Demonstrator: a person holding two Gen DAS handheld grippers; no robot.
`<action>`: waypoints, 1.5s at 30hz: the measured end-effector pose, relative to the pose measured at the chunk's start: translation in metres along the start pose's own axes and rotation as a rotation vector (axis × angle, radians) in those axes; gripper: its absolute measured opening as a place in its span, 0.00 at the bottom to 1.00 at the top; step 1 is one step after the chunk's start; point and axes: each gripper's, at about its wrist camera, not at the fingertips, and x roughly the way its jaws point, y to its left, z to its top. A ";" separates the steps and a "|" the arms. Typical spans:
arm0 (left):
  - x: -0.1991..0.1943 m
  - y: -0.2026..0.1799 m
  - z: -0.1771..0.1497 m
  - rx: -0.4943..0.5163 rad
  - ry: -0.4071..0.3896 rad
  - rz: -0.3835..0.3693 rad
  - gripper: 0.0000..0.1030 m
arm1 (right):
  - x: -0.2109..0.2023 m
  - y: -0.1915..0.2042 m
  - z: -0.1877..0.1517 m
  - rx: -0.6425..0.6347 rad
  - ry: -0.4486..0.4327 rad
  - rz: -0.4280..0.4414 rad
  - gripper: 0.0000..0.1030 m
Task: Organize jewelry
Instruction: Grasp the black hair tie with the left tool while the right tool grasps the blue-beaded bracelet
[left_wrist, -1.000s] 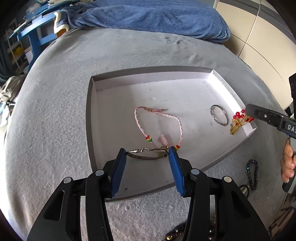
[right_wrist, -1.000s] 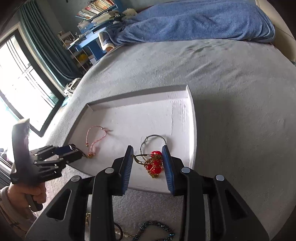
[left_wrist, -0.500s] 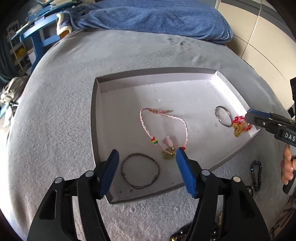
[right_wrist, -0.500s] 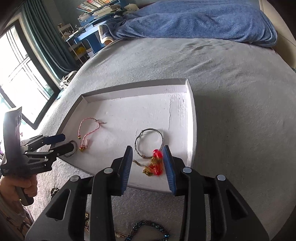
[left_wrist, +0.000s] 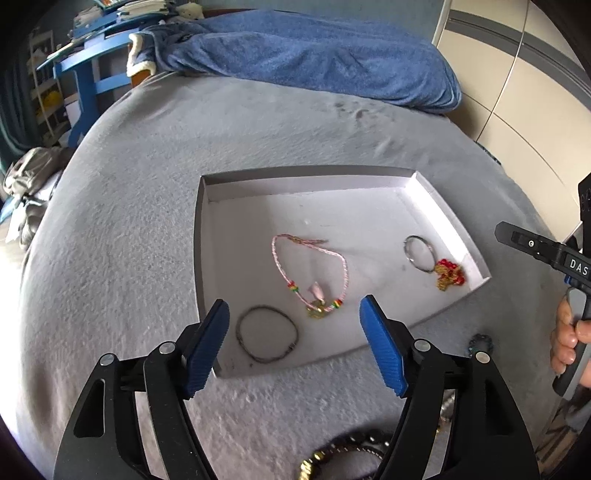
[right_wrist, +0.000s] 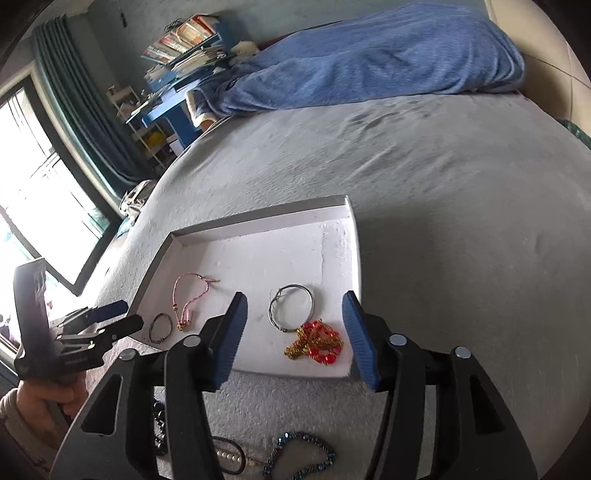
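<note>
A shallow white tray (left_wrist: 207, 192) (right_wrist: 354, 254) lies on the grey bed. In it lie a dark wire bangle (left_wrist: 266, 338) (right_wrist: 160, 327), a pink cord bracelet (left_wrist: 310, 269) (right_wrist: 188, 299), a silver ring bangle (left_wrist: 419, 253) (right_wrist: 291, 308) and a red-and-gold piece (left_wrist: 448, 274) (right_wrist: 317, 341). My left gripper (left_wrist: 293, 347) is open and empty above the tray's near edge, over the wire bangle. My right gripper (right_wrist: 293, 336) is open and empty above the near right corner, over the red-and-gold piece.
More jewelry lies on the bed in front of the tray: a dark bead bracelet (left_wrist: 480, 343), a blue bead strand (right_wrist: 303, 458), black beads (right_wrist: 159, 424) and a gold-and-dark chain (left_wrist: 343, 454). A blue blanket (left_wrist: 295, 51) lies at the far end.
My left gripper opened, released the wire bangle into the tray and drew back. My right gripper opened, dropped the red-and-gold piece in the tray and pulled back.
</note>
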 end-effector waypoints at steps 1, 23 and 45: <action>-0.002 -0.002 -0.001 0.006 -0.003 0.001 0.72 | -0.002 0.001 -0.002 -0.001 0.000 -0.004 0.54; -0.018 -0.048 -0.060 0.143 0.043 -0.022 0.73 | -0.004 -0.007 -0.091 -0.049 0.108 -0.156 0.46; 0.013 -0.113 -0.077 0.343 0.085 -0.138 0.60 | 0.015 0.003 -0.113 -0.183 0.088 -0.234 0.28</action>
